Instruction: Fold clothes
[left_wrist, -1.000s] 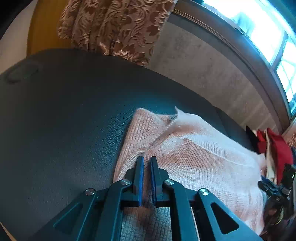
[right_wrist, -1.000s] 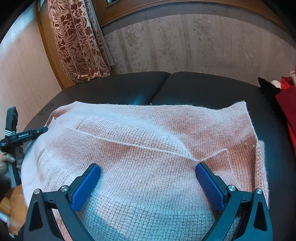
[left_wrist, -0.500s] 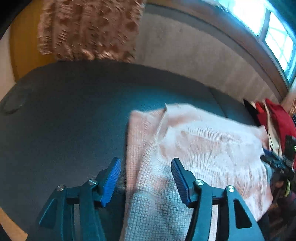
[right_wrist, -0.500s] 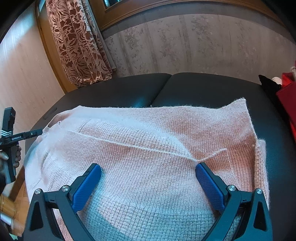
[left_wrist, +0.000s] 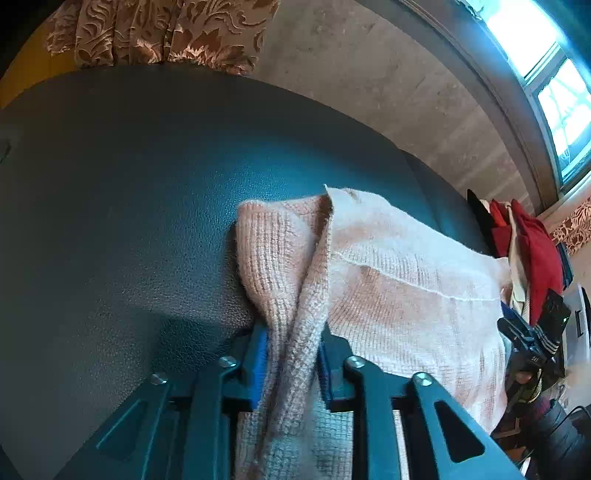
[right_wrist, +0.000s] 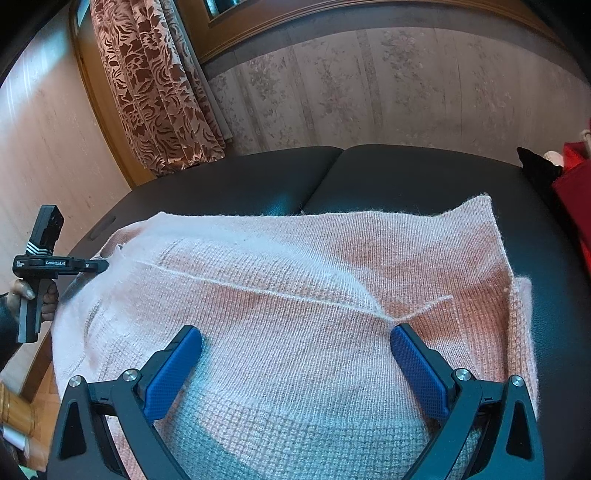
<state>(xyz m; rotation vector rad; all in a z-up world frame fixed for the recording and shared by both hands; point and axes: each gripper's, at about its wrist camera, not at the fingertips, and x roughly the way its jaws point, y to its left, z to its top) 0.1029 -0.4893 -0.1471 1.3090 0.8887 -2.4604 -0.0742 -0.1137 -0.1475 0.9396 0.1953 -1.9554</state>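
A pink knitted sweater (right_wrist: 295, 266) lies spread on a black padded surface (right_wrist: 406, 173). In the left wrist view my left gripper (left_wrist: 291, 354) is shut on a bunched fold at the left edge of the sweater (left_wrist: 406, 288), and cloth fills the gap between its blue pads. From the right wrist view, the left gripper (right_wrist: 92, 265) meets the sweater's far left corner, held by a hand (right_wrist: 40, 295). My right gripper (right_wrist: 295, 369) stands wide open low over the sweater's near part, with only flat cloth between its fingers.
A pile of red and dark clothes (left_wrist: 535, 251) lies at the right end of the padded surface (left_wrist: 129, 221). A patterned brown curtain (right_wrist: 155, 92) hangs behind at the left, and a papered wall (right_wrist: 406, 85) runs along the back.
My left gripper opened half a second ago and has now shut on a fold at the sweater's left edge, lifting it into a ridge. The right gripper has stayed open in place.
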